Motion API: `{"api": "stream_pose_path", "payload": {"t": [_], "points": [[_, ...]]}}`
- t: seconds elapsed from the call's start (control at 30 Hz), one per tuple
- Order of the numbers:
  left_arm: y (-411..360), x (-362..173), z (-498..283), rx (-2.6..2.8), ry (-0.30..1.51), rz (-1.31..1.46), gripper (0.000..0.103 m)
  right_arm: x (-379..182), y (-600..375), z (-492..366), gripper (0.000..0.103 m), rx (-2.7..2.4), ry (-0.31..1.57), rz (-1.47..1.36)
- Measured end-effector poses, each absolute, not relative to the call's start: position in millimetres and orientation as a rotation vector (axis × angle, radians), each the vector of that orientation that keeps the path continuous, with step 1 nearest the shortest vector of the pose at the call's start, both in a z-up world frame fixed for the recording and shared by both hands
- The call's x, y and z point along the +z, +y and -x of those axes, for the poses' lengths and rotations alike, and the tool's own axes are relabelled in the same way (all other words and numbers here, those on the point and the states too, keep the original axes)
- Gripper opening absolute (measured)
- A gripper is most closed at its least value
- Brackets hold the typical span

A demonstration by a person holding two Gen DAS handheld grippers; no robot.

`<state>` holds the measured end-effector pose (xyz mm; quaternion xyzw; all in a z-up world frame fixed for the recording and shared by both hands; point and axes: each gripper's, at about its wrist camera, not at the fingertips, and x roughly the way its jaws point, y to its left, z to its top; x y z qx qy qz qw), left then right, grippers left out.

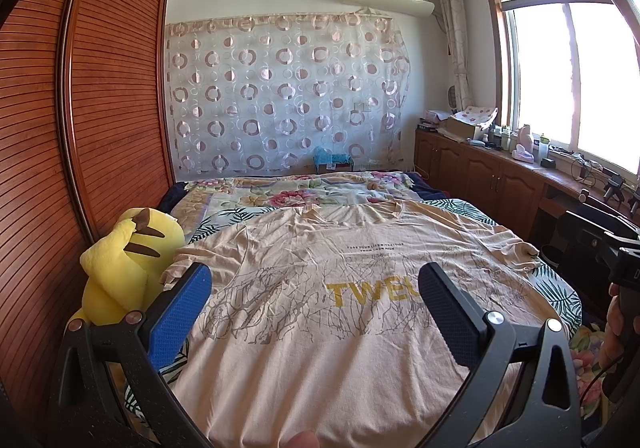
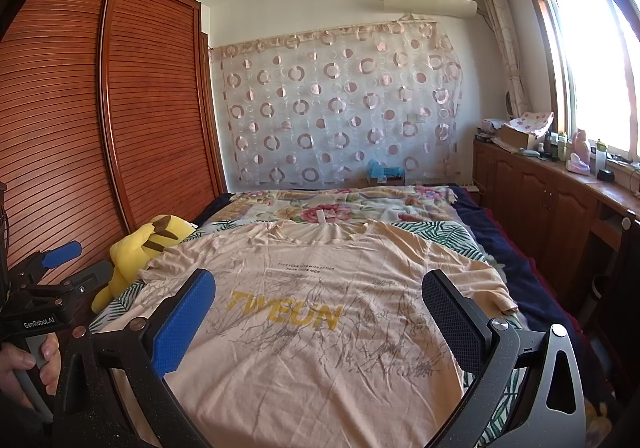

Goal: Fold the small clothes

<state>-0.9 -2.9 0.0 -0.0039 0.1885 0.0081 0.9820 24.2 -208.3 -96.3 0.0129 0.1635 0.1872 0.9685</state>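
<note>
The shirt (image 1: 320, 288) lies flat, print up, across the bed (image 1: 560, 288). Left gripper (image 1: 316, 312) and right gripper (image 2: 320, 324) hover over its hem, jaws wide apart and empty. A shallow pinch could snag the bedcover beneath, or slip and leave a crooked fold.

The T-shirt (image 1: 304, 288)'s hem runs off the bottom edge in both views, and the left claw (image 1: 314, 292) covers the end of its yellow lettering. Small print above (image 2: 306, 268) is too tiny to read. The plush toy (image 2: 140, 248)'s face is hidden.
</note>
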Motion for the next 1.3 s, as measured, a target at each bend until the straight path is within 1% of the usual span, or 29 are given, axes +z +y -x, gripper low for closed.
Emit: {"api": "stream_pose_path", "payload": {"t": [1.13,1.3], "points": [[-2.7,9.0,2.0,0.011,0.377,0.004,0.103,-97.5,-207.3,-24.3,0.103,0.376,0.321,-0.026],[-1.1,8.6,-0.2,0.013,0.399,0.010,0.103,-101.1,-206.2,-27.9,0.103,0.381,0.331,-0.025]]}}
